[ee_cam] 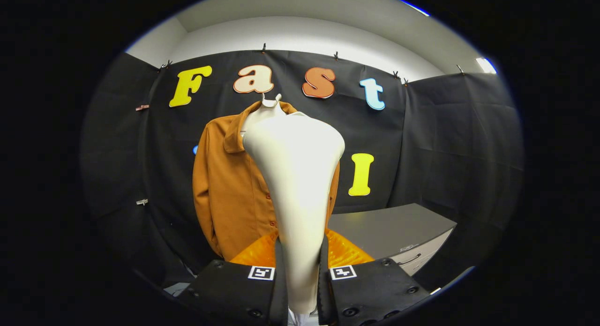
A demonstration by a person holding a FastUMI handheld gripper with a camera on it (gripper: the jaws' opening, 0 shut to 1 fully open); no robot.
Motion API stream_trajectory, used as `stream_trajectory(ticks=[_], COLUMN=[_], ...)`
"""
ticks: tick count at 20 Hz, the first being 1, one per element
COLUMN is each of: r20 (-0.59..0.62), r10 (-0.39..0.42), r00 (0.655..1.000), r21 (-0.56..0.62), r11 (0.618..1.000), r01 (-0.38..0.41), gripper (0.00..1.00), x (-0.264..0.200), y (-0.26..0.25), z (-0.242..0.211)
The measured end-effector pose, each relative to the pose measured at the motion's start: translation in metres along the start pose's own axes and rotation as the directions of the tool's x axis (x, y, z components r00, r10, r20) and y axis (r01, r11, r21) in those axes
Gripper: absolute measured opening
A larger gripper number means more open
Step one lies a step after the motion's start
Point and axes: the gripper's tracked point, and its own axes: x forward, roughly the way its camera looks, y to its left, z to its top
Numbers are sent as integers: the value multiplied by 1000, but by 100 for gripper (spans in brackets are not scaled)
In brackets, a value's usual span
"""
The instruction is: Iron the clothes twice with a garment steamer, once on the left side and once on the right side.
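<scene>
While the garment steamer (295, 176) stands upright in front of the shirt (229, 195), you have its handle pinched between both fingers of your gripper (300, 279), closed snugly on it. Its wide head covers the shirt's right half and collar. Right of the shirt, lower down, sits a grey cabinet (389, 227).

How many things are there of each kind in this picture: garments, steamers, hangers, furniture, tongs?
Garments: 1, the brown shirt hanging on the wall.
Steamers: 1, the cream garment steamer, gripped between both fingers.
Hangers: 1, the white hanger in the collar.
Furniture: 1, the grey cabinet beyond the fingers.
Tongs: 1, shut on the steamer.
Total: 5.
</scene>
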Motion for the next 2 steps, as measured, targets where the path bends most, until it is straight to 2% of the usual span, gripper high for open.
stream_trajectory(ticks=[2], r20=[8], r10=[0], r00=[1000], r21=[-3], r11=[1000], r01=[0], gripper=[28], x=[-3], y=[0], z=[3])
